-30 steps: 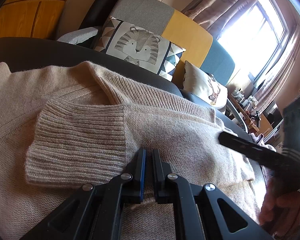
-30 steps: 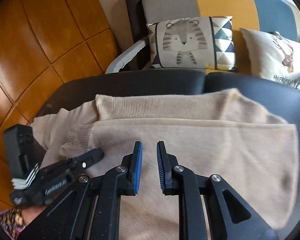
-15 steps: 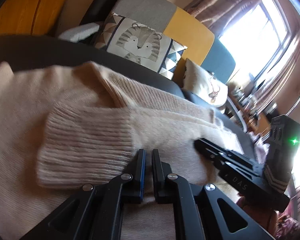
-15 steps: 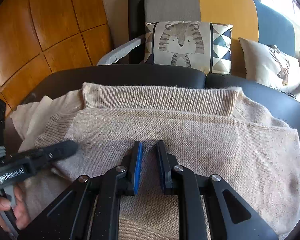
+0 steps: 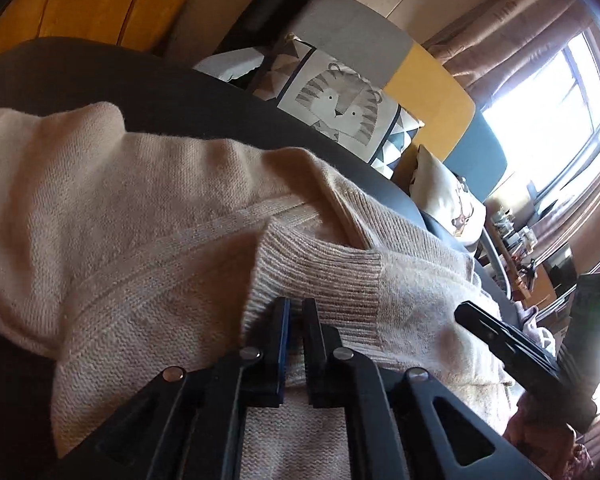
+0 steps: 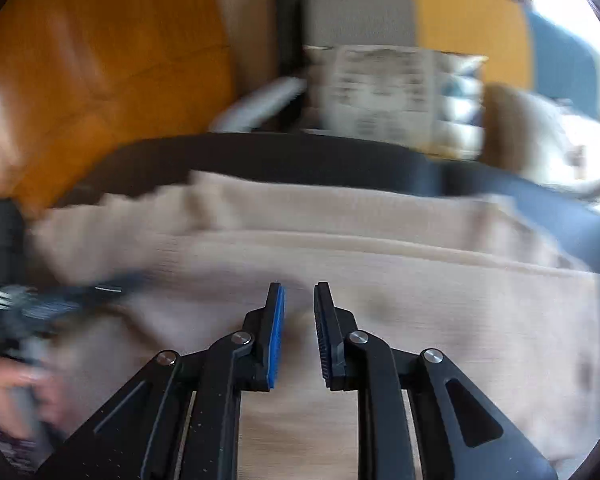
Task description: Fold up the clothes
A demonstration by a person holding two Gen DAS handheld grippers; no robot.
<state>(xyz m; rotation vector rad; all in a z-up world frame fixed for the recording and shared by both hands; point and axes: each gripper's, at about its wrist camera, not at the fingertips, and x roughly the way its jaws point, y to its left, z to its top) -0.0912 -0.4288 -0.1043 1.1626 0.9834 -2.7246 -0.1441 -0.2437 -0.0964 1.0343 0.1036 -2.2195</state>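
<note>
Right wrist: sweater (image 6: 420,300), tiger cushion (image 6: 380,92) (blurred)

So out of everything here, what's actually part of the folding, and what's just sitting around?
Part of the job:
- beige sweater, spread on the dark seat
- its ribbed cuff
- left claw, closing on the cuff
- right claw, over the sweater

Just lying about:
- tiger cushion
- deer cushion
- curtains
</note>
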